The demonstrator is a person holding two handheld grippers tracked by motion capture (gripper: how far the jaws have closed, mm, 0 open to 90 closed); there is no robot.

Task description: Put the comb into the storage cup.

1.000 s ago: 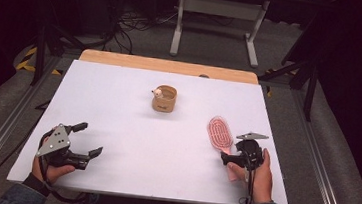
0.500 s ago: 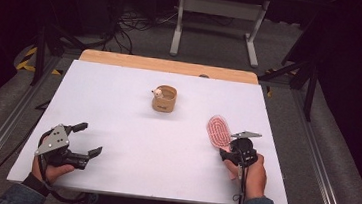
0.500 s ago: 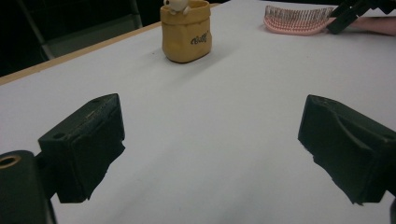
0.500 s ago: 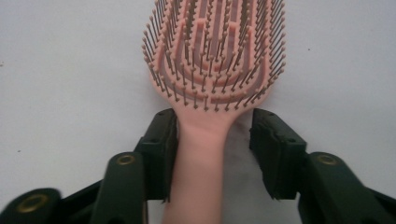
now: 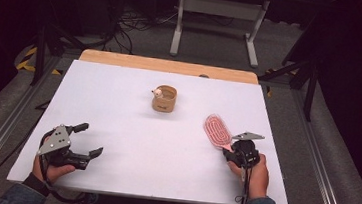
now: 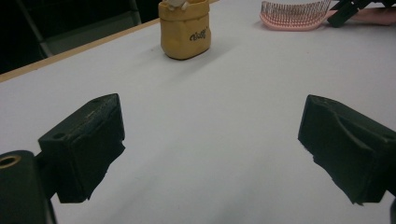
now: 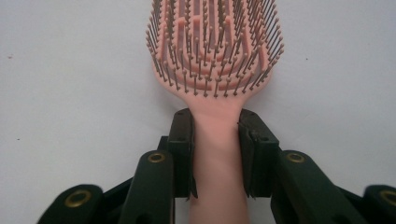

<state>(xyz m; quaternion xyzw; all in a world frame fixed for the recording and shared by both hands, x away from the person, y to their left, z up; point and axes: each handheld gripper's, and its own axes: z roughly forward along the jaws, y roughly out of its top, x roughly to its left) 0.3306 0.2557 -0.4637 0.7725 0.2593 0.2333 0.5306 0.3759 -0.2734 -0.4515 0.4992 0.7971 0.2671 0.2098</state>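
Note:
A pink hairbrush [image 5: 217, 131] lies bristles-up on the white table at the right, its head [image 7: 214, 44] pointing away from me. My right gripper [image 5: 234, 155] is shut on the pink hairbrush's handle [image 7: 216, 140], a jaw pressed against each side. A small tan pouch [image 5: 163, 98] with a little figure at its rim stands upright at the table's middle back; in the left gripper view the tan pouch [image 6: 184, 27] is far ahead. My left gripper [image 5: 89, 140] rests low at the front left, open, with only bare table between its pads [image 6: 88, 142].
The white table top [image 5: 117, 121] sits on a wooden board whose edge [image 5: 167, 65] shows at the back. Beyond it are a metal stand [image 5: 217, 15] and cables on the floor. A wide free stretch lies between the two grippers.
The right gripper and brush have shifted slightly toward the table's front. The left gripper has stayed put, open.

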